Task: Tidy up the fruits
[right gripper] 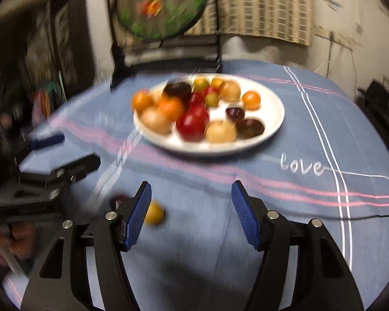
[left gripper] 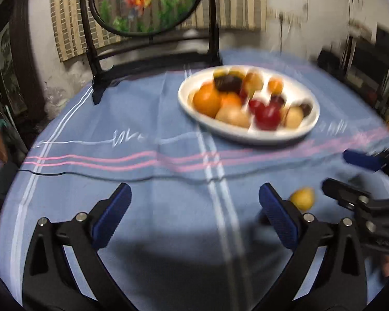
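Observation:
A white oval plate on the blue striped tablecloth holds several fruits: orange, red, pale tan and dark purple ones. A small yellow fruit lies loose on the cloth in front of the plate. My left gripper is open wide with only cloth between its fingers, and the yellow fruit sits just outside its right finger. My right gripper is open and holds nothing; the yellow fruit lies beside its left finger. A blurred dark red spot shows behind that finger.
A dark chair with an oval painted panel stands behind the table's far edge. A black cable runs over the cloth. Dark furniture and shelves crowd the room's sides. A hand grips the left tool.

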`<state>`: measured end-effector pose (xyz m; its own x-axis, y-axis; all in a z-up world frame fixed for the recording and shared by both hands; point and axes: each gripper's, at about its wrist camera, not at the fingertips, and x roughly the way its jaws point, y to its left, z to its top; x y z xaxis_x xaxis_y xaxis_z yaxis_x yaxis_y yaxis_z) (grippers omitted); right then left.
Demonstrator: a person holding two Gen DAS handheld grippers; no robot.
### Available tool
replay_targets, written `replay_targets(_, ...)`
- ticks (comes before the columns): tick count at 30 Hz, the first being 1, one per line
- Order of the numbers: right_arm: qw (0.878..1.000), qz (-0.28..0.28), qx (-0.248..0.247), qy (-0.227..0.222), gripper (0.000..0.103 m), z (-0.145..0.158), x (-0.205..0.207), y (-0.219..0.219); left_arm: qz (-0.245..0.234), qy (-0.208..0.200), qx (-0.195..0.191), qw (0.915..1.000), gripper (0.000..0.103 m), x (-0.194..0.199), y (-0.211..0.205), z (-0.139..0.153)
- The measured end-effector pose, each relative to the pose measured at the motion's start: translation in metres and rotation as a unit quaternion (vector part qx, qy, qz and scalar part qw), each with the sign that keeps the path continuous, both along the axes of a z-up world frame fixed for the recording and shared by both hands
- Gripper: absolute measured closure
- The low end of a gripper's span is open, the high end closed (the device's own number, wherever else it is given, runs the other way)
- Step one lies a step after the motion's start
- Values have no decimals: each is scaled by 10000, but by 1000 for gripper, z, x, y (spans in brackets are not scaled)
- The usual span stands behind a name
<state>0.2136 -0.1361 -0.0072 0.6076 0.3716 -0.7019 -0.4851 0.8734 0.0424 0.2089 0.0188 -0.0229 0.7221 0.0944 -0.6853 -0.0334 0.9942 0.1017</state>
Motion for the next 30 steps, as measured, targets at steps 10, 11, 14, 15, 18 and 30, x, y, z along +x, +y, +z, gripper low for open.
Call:
replay_targets(10, 9977, 532, -354, 216, 46, -16, -4, 21, 392, -103, -150, 9991, 3, -6, 20, 11)
replay_targets(11, 9975, 552, -357, 255, 49, -17, -3, 21, 411, -85, -180, 9990, 3, -6, 20, 11)
replay_targets(14, 9971, 602, -377, 283, 54, -20, -5, 25, 458, 0, -289, 9985, 3, -3, 23, 9)
replay_targets(15, 9971, 612, -366, 269, 54, -20, -6, 25, 471, 11, -309, 9984, 3, -3, 24, 9)
replay_targets(18, 9971, 629, -371, 226, 55, -20, -4, 28, 512, 1, -269, 9983, 3, -3, 24, 9)
replay_targets(30, 9974, 542, -346, 311, 63, -22, 8, 33, 536, 74, -322, 9980, 3, -1, 26, 8)
